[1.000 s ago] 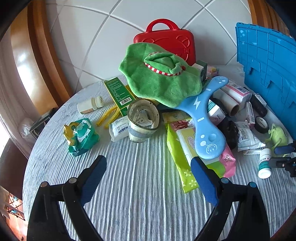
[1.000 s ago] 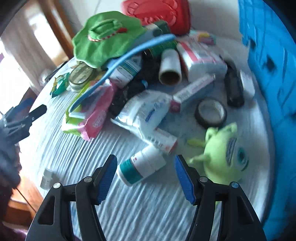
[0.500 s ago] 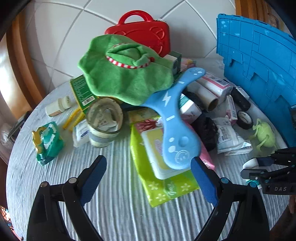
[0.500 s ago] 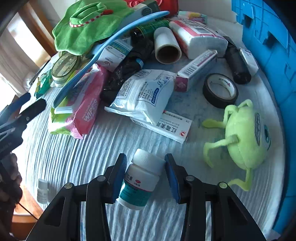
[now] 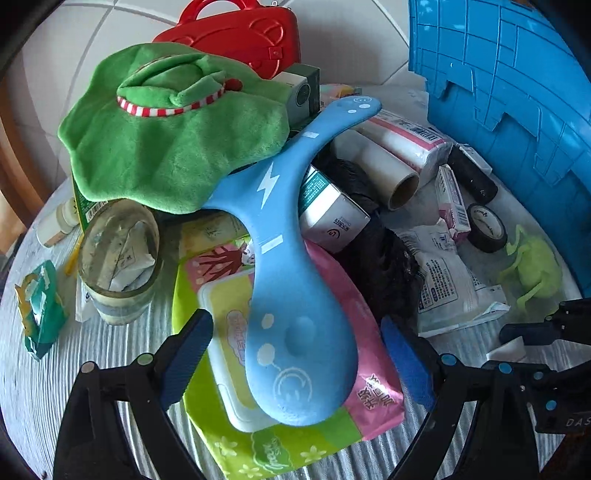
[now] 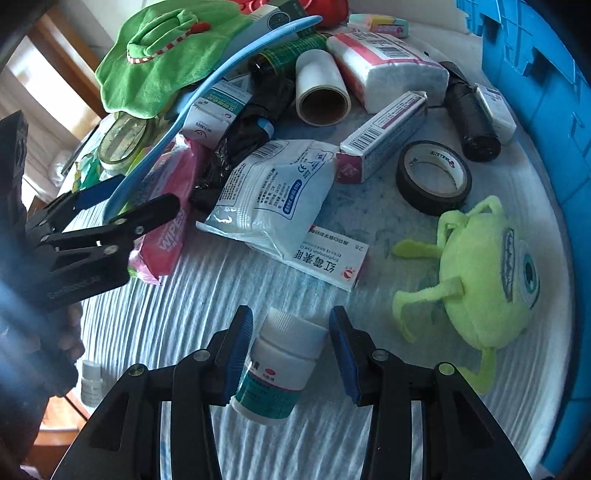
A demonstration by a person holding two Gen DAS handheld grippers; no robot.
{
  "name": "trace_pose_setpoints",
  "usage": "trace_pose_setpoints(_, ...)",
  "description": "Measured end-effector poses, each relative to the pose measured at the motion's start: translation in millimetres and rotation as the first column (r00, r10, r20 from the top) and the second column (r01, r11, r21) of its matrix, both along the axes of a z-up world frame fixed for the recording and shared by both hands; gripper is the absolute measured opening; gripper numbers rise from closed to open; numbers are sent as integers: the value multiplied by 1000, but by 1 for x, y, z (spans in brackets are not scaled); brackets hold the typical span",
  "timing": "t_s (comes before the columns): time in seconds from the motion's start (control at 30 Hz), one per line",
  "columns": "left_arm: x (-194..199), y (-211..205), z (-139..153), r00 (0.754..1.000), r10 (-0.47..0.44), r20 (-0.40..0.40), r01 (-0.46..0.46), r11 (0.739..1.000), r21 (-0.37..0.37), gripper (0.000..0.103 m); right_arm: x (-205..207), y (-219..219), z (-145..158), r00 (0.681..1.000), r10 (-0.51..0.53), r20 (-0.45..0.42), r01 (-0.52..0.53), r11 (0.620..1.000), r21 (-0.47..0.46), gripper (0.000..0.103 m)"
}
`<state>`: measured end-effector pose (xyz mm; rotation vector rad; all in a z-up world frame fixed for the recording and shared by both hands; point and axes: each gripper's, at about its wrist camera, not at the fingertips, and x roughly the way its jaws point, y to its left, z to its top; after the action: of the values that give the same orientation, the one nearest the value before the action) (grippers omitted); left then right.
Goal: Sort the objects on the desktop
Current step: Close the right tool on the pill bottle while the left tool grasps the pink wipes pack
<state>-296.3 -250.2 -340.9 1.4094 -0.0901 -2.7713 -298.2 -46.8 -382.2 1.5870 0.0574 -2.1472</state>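
Only the right wrist view shows the small white pill bottle with a teal label (image 6: pixel 275 363), clamped in the right tongs (image 6: pixel 290 349). The left tongs (image 5: pixel 295 365) tilt downward, spread wide and empty, astride the blue foam boomerang's (image 5: pixel 291 314) rounded end.

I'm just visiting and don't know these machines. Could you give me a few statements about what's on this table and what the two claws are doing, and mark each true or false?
1. The right gripper has a small white pill bottle with a teal label between its fingers. True.
2. The left gripper is clamped shut on the blue boomerang. False: its jaws stand wide open on either side of the boomerang's broad end.
3. The green plush toy sits inside the roll of black tape. False: it lies beside the roll, nearer the camera.
4. The green hat lies on top of the pile, in front of a red case. True.
5. A blue crate stands at the table's right side. True.
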Motion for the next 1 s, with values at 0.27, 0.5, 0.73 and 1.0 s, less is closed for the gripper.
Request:
trace_pose_setpoints(0.27,12,-8,-4,999,-24,37,25,1000,-16,89,8,-16,0,997,66,-31,-63,995,77,45)
trace_pose_setpoints(0.5,26,-26,-5,998,-39,56,39,999,0,92,12,-20,-3,997,70,-16,-69,995,74,60)
trace_pose_setpoints(0.73,24,-39,-7,995,-77,68,78,997,-1,102,18,-24,-4,996,83,-34,-79,991,112,60)
trace_pose_setpoints(1.0,14,-43,-23,981,-153,123,159,986,-38,103,21,-22,-4,995,75,-70,-63,985,163,39)
